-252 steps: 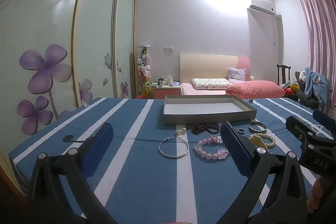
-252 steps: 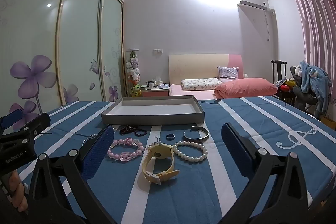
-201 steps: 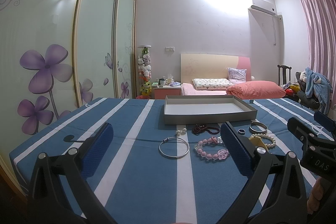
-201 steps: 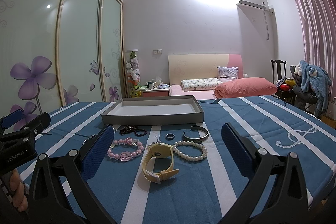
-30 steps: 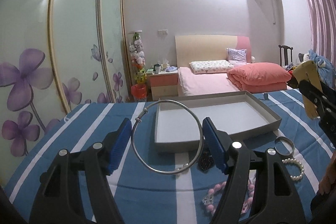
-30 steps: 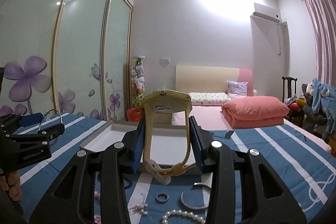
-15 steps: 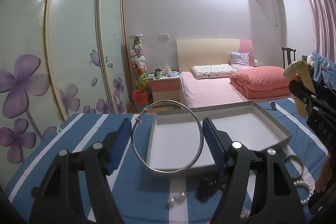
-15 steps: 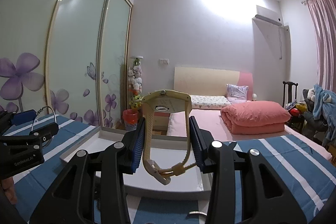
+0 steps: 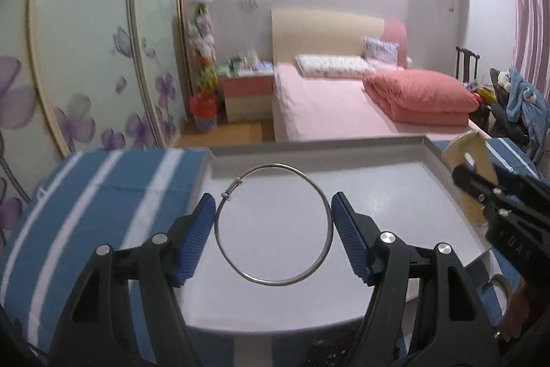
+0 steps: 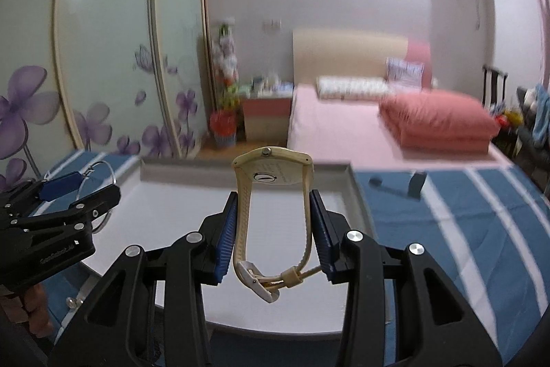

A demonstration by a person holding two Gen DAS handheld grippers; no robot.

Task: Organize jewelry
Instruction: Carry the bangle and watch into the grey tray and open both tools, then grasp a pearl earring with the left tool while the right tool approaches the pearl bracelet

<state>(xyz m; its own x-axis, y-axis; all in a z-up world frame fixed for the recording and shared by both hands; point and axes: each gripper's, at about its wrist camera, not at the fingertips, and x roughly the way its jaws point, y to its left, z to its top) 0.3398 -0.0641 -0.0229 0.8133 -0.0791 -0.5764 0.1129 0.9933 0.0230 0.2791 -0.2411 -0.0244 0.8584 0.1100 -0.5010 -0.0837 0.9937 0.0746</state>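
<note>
My left gripper (image 9: 273, 222) clenched on silver bangle (image 9: 273, 224), right gripper (image 10: 273, 229) grasping cream watch (image 10: 273, 212) by its strap, both over grey tray (image 9: 395, 212); bangle may roll out on release, dangling watch buckle could snag

You face a bedroom: a pink bed (image 9: 330, 107) with a beige headboard (image 9: 326, 33) against the pale wall, flower-printed sliding wardrobe doors (image 9: 86, 57) on your left, pink curtains (image 9: 529, 6) on your right.
</note>
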